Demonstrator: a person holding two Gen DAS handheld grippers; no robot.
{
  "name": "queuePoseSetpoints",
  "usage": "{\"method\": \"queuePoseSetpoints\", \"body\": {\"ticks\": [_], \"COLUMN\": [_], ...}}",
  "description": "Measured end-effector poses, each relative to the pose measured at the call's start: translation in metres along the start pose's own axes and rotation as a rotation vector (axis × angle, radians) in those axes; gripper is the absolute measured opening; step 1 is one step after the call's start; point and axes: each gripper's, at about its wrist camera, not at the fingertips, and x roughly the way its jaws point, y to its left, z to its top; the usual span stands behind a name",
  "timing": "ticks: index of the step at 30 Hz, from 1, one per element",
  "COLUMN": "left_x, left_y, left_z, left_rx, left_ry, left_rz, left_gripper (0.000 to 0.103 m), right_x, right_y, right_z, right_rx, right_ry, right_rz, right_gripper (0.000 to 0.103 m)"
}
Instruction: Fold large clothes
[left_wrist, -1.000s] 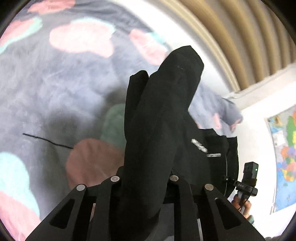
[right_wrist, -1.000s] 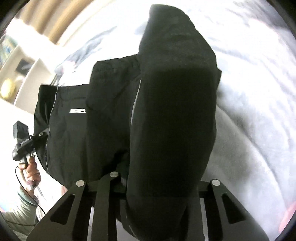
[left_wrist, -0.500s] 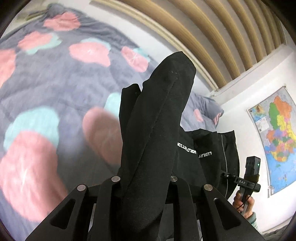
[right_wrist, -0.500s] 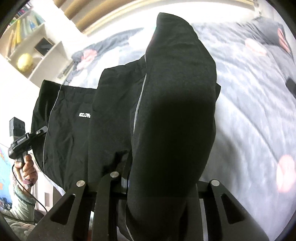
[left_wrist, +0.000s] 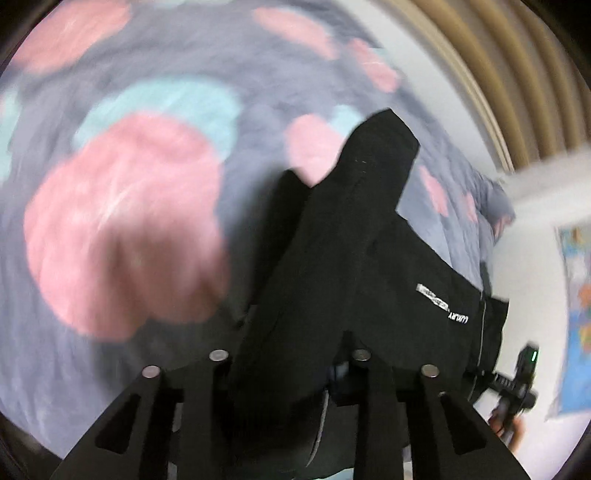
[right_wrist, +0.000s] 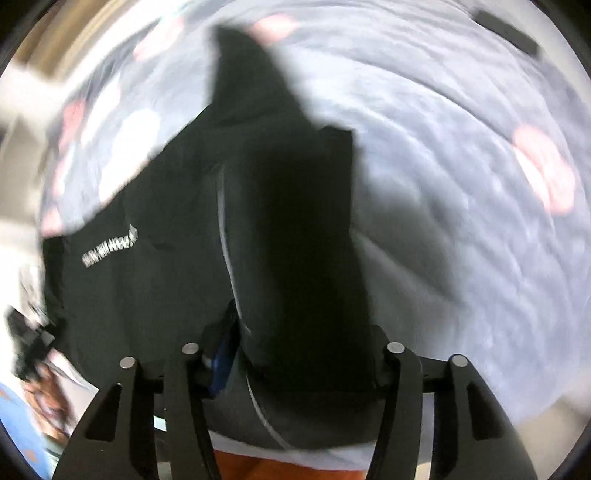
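A black garment (left_wrist: 343, 266) with white lettering and thin grey piping hangs stretched between both grippers over a bed. My left gripper (left_wrist: 291, 369) is shut on one end of it; the cloth bunches up between the fingers and hides the tips. My right gripper (right_wrist: 291, 362) is shut on the other end of the black garment (right_wrist: 288, 236), which also hides its tips. The right gripper (left_wrist: 515, 384) shows at the far right of the left wrist view, the left gripper (right_wrist: 29, 332) at the far left of the right wrist view. Both views are motion-blurred.
A grey bedspread (left_wrist: 122, 206) with pink and teal blotches lies under the garment, also in the right wrist view (right_wrist: 461, 206). A slatted headboard (left_wrist: 517, 66) and a wall map (left_wrist: 576, 314) stand at the right. A dark flat object (right_wrist: 506, 33) lies on the bed.
Both grippers have swung down toward the bed with the garment still gripped; the bedspread now fills more of both views. The garment leans more to the side and the frames have blurred.
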Motion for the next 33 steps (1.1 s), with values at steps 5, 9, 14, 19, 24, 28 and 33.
{"method": "queuePoseSetpoints", "body": {"ticks": [5, 9, 14, 19, 24, 28, 33], "left_x": [-0.015, -0.041, -0.057, -0.024, 0.046, 0.073, 0.052], "left_y": [0.015, 0.001, -0.040, -0.088, -0.107, -0.106, -0.119], "left_z": [-0.010, -0.016, -0.024, -0.050, -0.083, -0.089, -0.081], "left_rx": [-0.036, 0.018, 0.169, 0.308, 0.441, 0.462, 0.460], "left_ry": [-0.020, -0.096, -0.135, -0.043, 0.111, 0.131, 0.119], "left_rz": [-0.011, 0.072, 0.119, 0.091, 0.207, 0.321, 0.335], "left_gripper": [0.040, 0.042, 0.043, 0.054, 0.054, 0.054, 0.055], "right_x": [-0.042, -0.063, -0.037, 0.019, 0.068, 0.071, 0.049], "right_y": [-0.042, -0.025, 0.062, 0.123, 0.128, 0.129, 0.127], "right_z": [-0.009, -0.021, -0.048, -0.067, -0.075, -0.076, -0.078], "right_rx": [0.071, 0.075, -0.069, -0.239, -0.250, -0.256, -0.198], "right_ry": [-0.082, -0.127, -0.098, -0.035, 0.020, 0.033, 0.064], "right_rz": [-0.051, -0.007, 0.013, -0.138, -0.225, -0.229, -0.216], "right_gripper": [0.068, 0.068, 0.068, 0.068, 0.068, 0.068, 0.068]}}
